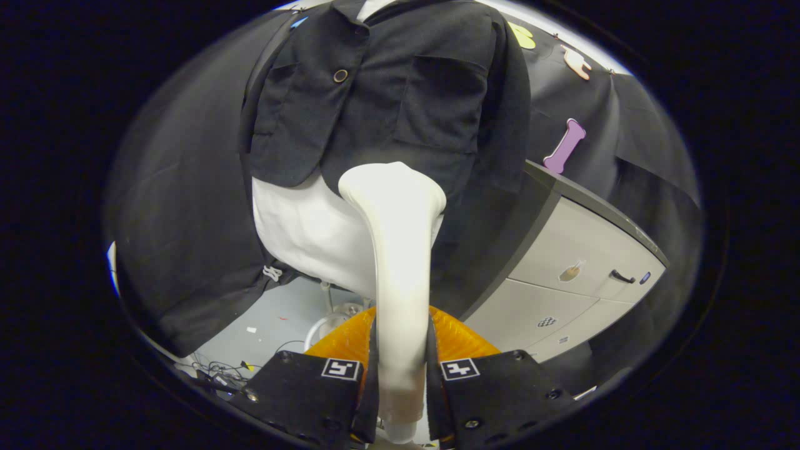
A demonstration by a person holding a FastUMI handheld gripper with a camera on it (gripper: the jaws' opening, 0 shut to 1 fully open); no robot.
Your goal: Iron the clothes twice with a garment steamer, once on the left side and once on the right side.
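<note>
Black cloth walls the booth behind a garment form, and a pale grey floor (275,319) shows below it with a tangle of thin cables (219,369) near its edge. To the right stands a cabinet (581,250) with a dark grey top, flat off-white drawer fronts and a small black handle (622,276).

On the form hangs a black jacket (400,94) of matte woven cloth, with a round metal-rimmed button (340,75) on its left panel and a square patch pocket on the other. Under its hem shows smooth white fabric (300,231), either an inner garment or the form's cover; I cannot tell which.

Both fingers (372,387) of the gripper (400,375) press on the handle of a garment steamer (400,250), closed tight against its two sides. That steamer is smooth, cream-white plastic; its long axis runs straight ahead from between the fingers, and it flares into a broad rounded head just at the jacket's lower edge, over the middle opening. Whether the head touches the cloth cannot be told. Orange ribbed material (350,340) lies just behind the fingers on either side of the handle.
</note>
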